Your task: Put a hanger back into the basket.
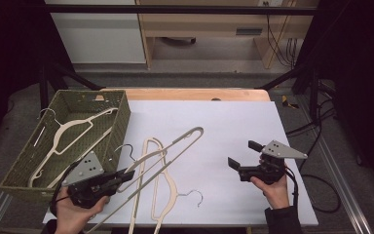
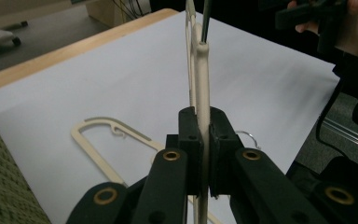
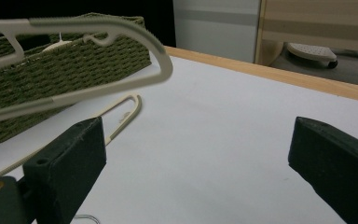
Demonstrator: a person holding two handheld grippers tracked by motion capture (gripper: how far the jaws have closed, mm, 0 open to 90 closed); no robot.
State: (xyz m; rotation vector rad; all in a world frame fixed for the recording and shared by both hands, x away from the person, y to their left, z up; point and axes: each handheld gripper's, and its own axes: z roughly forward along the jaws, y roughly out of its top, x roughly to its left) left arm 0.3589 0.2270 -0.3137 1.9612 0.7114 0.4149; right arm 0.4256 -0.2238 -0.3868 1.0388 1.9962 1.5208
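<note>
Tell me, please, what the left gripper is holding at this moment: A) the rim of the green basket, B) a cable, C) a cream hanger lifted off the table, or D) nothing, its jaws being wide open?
C: in the left gripper view the left gripper has both pads pressed on the thin bar of the cream hanger, which is raised above the white sheet.

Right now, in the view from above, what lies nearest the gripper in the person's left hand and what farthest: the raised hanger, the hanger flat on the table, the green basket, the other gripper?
1. Raised hanger: clamped in the left gripper.
2. Flat hanger: on the table, just to its right.
3. Green basket: to its left; too close to call against the flat hanger.
4. Right gripper: far across, jaws open.
</note>
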